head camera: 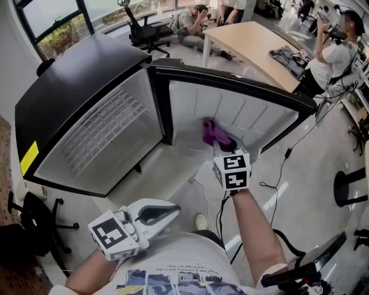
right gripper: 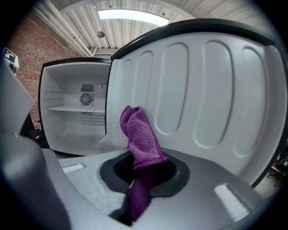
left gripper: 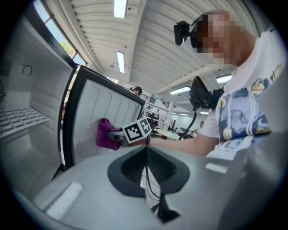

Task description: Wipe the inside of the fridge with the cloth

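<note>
Jaws: right gripper (right gripper: 137, 179) clamped on cloth (right gripper: 140, 139) | left gripper (left gripper: 146, 173) closed, empty | cloth at fridge door (right gripper: 216, 90) liner, near hinge edge

A smooth grey floor (head camera: 305, 193) takes a pale sheen from the lights, and a black cable (head camera: 286, 154) trails across it. At the far side stands a light wooden worktop (head camera: 248, 40) on white legs, with a black office chair (head camera: 147, 31) near it. Behind them, tall dark-framed windows (head camera: 57, 23) show greenery outside. Another dark chair (head camera: 34, 224) sits at the left edge. One wall is red brick (right gripper: 45, 42) — the white ribbed ceiling (left gripper: 153, 45) carries long strip lights (left gripper: 120, 7)
</note>
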`<state>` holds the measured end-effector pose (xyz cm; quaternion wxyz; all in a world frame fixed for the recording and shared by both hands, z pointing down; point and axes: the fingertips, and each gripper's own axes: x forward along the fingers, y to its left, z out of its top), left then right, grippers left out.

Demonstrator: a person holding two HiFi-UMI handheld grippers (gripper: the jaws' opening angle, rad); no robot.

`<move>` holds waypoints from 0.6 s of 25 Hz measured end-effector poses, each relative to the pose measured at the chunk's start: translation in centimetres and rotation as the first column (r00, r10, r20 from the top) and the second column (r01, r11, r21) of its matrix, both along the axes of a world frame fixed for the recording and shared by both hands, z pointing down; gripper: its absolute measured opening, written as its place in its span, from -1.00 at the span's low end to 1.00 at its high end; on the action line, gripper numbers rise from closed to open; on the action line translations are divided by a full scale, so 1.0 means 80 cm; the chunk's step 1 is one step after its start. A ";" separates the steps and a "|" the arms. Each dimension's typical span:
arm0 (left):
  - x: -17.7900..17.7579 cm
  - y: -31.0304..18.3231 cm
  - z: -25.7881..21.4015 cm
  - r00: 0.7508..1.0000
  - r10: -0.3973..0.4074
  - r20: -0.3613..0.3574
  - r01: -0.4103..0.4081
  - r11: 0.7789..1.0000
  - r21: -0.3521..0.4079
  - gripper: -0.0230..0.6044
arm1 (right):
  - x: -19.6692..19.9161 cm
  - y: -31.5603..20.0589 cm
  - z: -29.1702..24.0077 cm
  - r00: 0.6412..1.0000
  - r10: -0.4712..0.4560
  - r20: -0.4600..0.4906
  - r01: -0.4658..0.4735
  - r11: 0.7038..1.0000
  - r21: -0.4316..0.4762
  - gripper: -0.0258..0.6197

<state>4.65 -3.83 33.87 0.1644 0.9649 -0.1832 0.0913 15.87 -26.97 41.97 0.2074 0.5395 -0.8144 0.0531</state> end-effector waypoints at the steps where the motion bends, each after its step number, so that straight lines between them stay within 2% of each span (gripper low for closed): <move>1: 0.005 -0.001 -0.001 1.000 0.016 -0.001 -0.016 1.000 -0.001 -0.90 | 0.011 0.002 -0.001 1.000 0.019 -0.003 -0.019 1.000 0.000 -0.75; 8: 0.049 0.006 0.003 0.994 0.106 -0.010 -0.106 0.994 0.006 -0.90 | 0.100 0.021 0.001 0.989 0.148 -0.028 -0.148 0.989 0.017 -0.75; 15: 0.085 0.012 -0.002 0.985 0.170 -0.020 -0.170 0.985 0.009 -0.90 | 0.168 0.039 -0.007 0.968 0.242 -0.062 -0.240 0.970 0.029 -0.75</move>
